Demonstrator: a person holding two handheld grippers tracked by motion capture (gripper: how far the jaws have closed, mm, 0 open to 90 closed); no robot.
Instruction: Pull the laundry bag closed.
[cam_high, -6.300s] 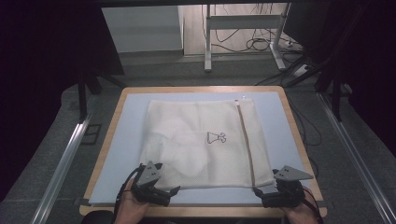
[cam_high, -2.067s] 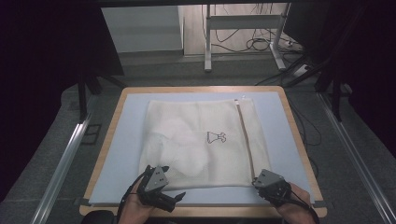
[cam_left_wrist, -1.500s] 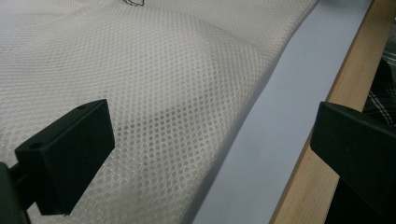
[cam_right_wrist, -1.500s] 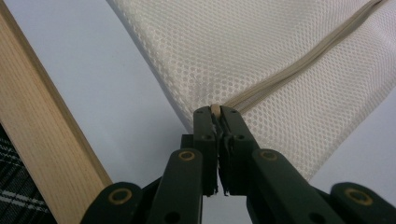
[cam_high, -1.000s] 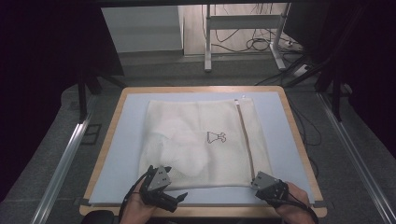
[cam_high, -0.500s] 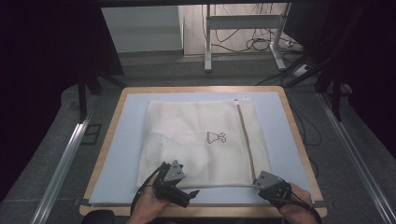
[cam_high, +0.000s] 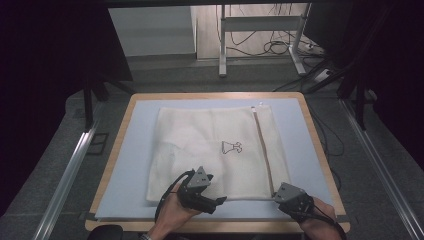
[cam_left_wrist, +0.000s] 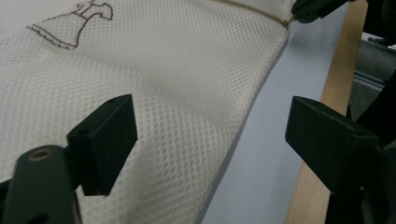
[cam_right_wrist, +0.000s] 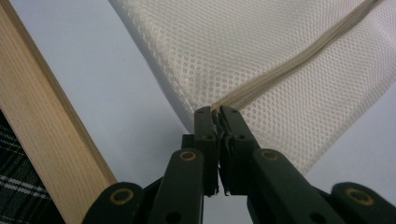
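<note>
A white mesh laundry bag (cam_high: 210, 145) with a small dress drawing (cam_high: 232, 147) lies flat on the pale blue mat (cam_high: 135, 170). Its zipper (cam_high: 263, 150) runs down the right side. My left gripper (cam_high: 216, 203) hovers at the bag's near edge, jaws wide apart and pointing right. The left gripper (cam_left_wrist: 212, 135) has just been closing its jaws a little; the bag's mesh (cam_left_wrist: 140, 74) and its hem lie under the gap, untouched by the pads. My right gripper (cam_right_wrist: 217, 114) is shut on the near end of the zipper (cam_right_wrist: 289, 65) at the bag's corner (cam_high: 274, 194).
A wooden rim (cam_high: 320, 150) frames the mat, and it runs close beside both grippers (cam_right_wrist: 51, 130). Metal rails (cam_high: 70, 170) flank the table. A desk frame with cables (cam_high: 260, 45) stands on the floor beyond the far edge.
My left gripper has slid right along the bag's near edge, toward the right gripper, with its jaws a little narrower. The right gripper has kept its grip and place.
</note>
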